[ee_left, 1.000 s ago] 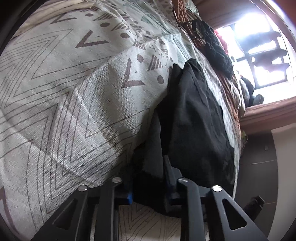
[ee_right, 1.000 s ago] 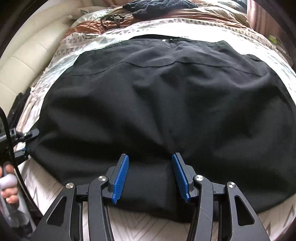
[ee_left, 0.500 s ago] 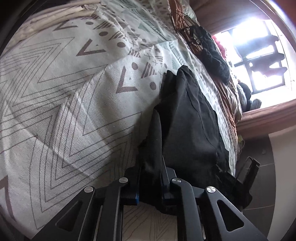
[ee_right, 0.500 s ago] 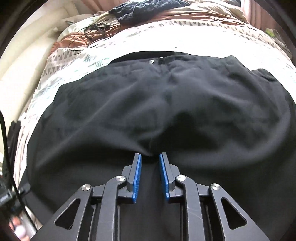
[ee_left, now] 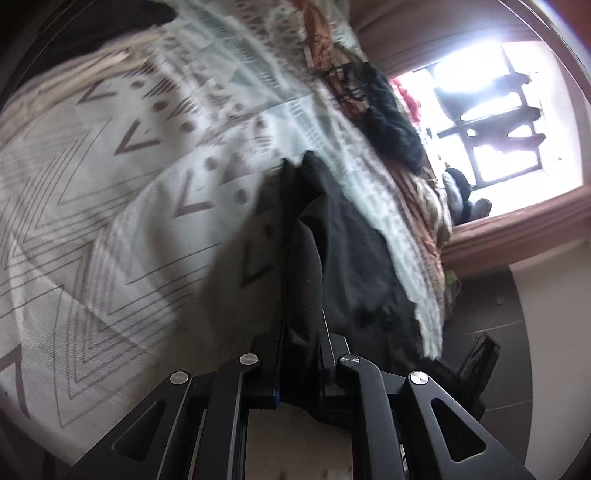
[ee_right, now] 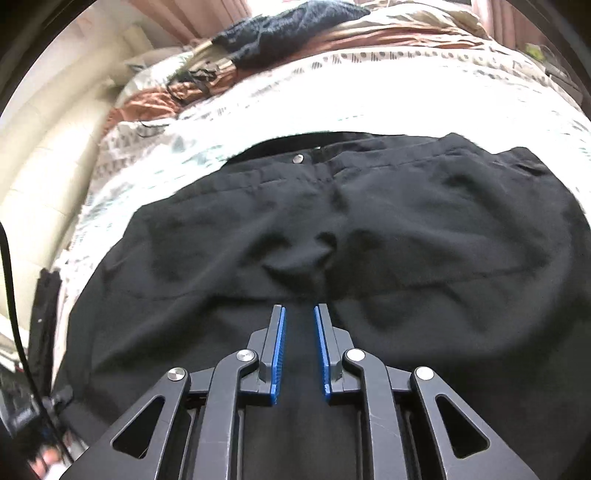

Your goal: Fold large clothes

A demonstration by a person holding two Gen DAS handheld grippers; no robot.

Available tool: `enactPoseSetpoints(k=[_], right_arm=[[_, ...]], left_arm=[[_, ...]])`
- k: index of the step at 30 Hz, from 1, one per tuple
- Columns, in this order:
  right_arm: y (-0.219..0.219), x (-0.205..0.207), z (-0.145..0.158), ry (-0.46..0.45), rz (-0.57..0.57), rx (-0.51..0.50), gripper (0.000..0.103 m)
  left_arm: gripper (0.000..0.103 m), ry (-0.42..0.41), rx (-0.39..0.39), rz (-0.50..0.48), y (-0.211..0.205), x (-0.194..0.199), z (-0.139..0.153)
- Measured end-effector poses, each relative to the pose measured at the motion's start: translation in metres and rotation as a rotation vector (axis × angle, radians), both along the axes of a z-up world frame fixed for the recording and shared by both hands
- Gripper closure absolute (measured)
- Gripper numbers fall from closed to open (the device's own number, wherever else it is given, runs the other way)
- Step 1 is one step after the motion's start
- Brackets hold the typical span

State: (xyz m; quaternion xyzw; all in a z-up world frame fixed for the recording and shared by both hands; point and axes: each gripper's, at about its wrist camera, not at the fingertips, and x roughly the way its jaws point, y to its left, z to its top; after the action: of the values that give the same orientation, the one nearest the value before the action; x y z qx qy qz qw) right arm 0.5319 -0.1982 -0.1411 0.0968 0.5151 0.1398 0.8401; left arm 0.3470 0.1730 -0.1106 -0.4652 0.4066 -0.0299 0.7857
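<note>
A large pair of black trousers (ee_right: 388, 229) lies spread on a bed with a patterned white cover (ee_right: 332, 107); the waistband with a metal button (ee_right: 297, 158) is at the far side. My right gripper (ee_right: 299, 314) is shut on the near edge of the trousers, cloth bunched between its blue pads. In the left wrist view the same black trousers (ee_left: 332, 240) rise in a ridge from my left gripper (ee_left: 303, 332), which is shut on a thick fold of the cloth above the bed cover (ee_left: 110, 221).
A dark knitted garment (ee_right: 280, 26) and a rust-coloured blanket (ee_right: 155, 103) lie at the far end of the bed, with black cables (ee_right: 184, 79). A cream padded headboard (ee_right: 33, 177) is at left. A bright window (ee_left: 491, 110) and wall are at right.
Both grippers went from open around the trousers' edge to shut on it. They have since lifted and pulled the cloth, which now bunches into folds; the left view is motion-blurred.
</note>
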Motion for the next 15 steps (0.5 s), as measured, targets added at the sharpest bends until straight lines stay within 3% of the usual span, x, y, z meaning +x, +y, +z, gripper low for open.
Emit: enactPoseSetpoints(k=[4,6,15], right_arm=[[-0.018,-0.036,0.02,-0.026,0.002,0.053,0.082],[-0.027,-0.054,0.026,-0.041,0.001,0.074,0.073],[-0.045,-0.108,0.02,-0.03,0.016,0.163,0.073]], left_arm=[[0.091,-0.05,-0.001,-0.024,-0.009,0.007,0.025],[0.091,-0.067,0.003,-0.033,-0.014,0.011,0.037],[0.092,-0.135,0.045,-0.092,-0.042,0.026,0.079]])
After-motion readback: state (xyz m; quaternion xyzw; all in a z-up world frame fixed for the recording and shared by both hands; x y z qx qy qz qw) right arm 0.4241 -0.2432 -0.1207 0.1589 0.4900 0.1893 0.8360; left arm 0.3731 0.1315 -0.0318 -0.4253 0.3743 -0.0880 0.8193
